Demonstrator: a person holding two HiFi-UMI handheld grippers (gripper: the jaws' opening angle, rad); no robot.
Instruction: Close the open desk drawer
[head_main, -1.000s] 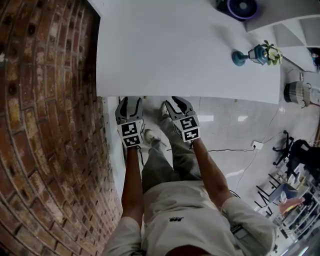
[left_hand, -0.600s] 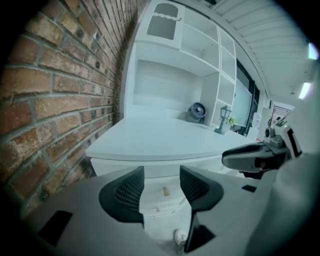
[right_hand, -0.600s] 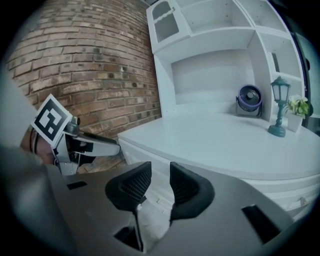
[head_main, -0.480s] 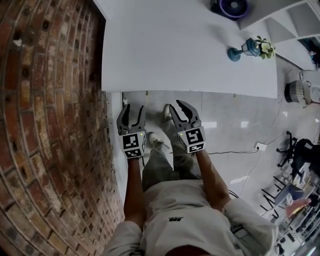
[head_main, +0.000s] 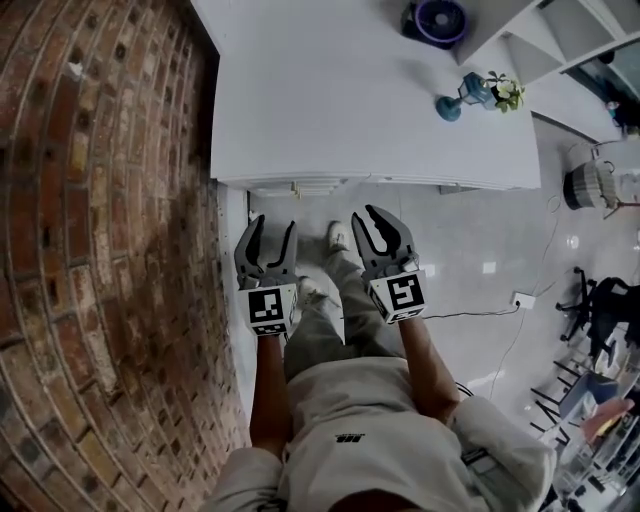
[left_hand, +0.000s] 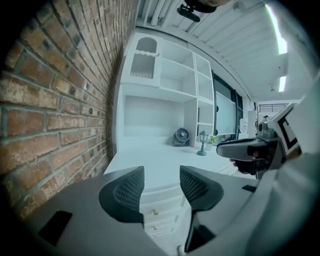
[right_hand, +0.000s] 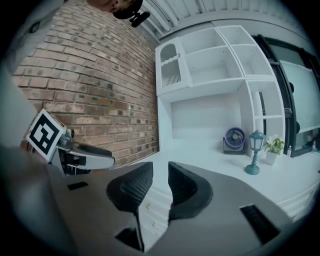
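The grey left gripper and right gripper, both parted and empty, are facing the white knobbed desk drawer ahead, nearer the left.

White desk bears fan, lantern, plant.

Desk ahead, wall on my left

My left gripper and right gripper hung side by side before the desk, apart from its near edge, with the drawers under that edge. The brick wall ran along the desk's left side; fan, lamp and plant stood far right.
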